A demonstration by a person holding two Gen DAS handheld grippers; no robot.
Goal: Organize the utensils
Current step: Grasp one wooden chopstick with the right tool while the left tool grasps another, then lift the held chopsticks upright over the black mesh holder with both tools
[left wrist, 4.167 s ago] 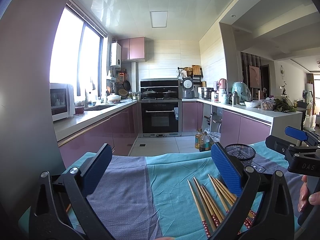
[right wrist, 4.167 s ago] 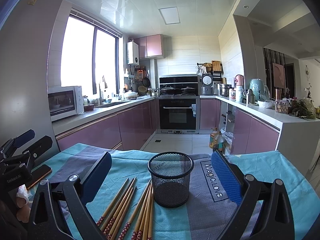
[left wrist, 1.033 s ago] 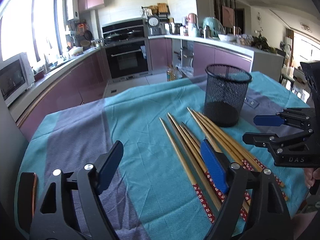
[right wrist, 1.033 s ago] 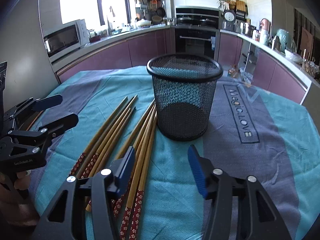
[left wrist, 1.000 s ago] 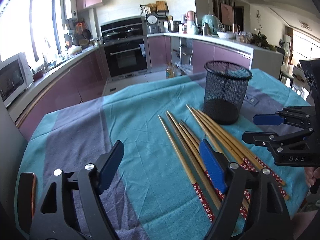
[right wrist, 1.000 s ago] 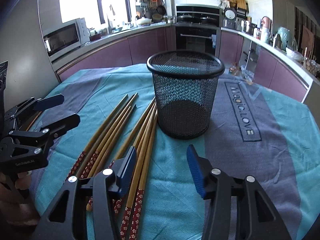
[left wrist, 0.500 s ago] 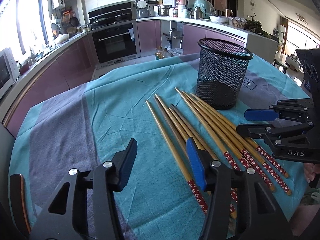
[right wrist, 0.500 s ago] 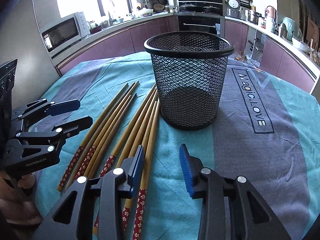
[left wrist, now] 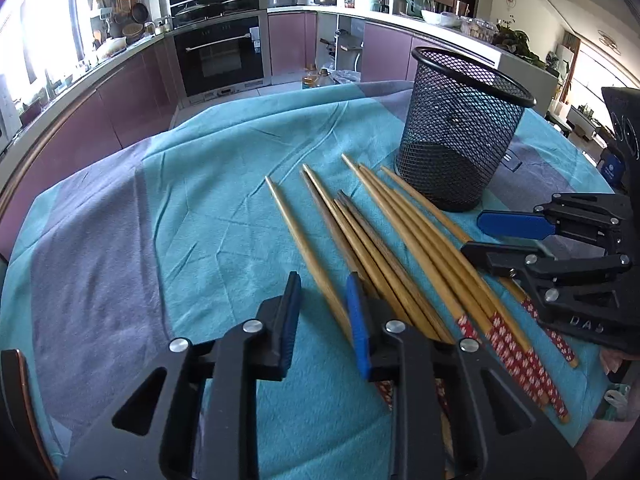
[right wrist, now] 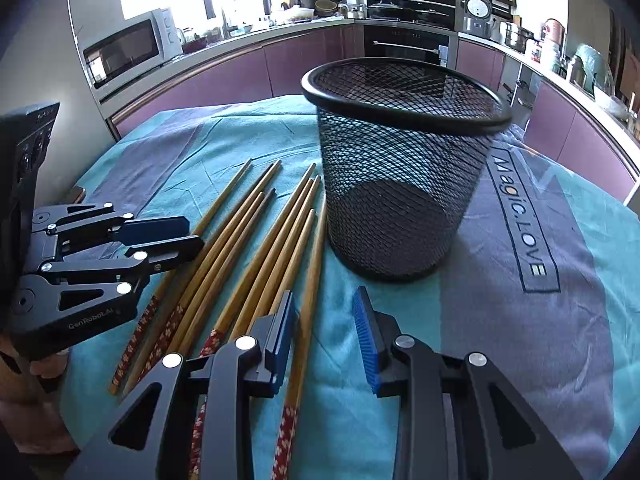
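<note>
Several wooden chopsticks with red patterned ends lie side by side on the teal tablecloth. A black mesh cup stands upright and empty just beyond their tips. My left gripper is open, low over the cloth, its jaws straddling the leftmost chopstick. My right gripper is open, low, its jaws straddling the rightmost chopstick, just in front of the mesh cup. Each gripper shows in the other's view: the right one, the left one.
The table carries a teal and grey cloth with "Magic.LOVE" lettering to the right of the cup. A phone-like dark object lies at the left table edge. Kitchen counters, an oven and a microwave stand beyond the table.
Both grippers have dropped lower and come forward over the chopsticks. Both pairs of jaws have narrowed, the left one around the leftmost chopstick, the right one around the rightmost.
</note>
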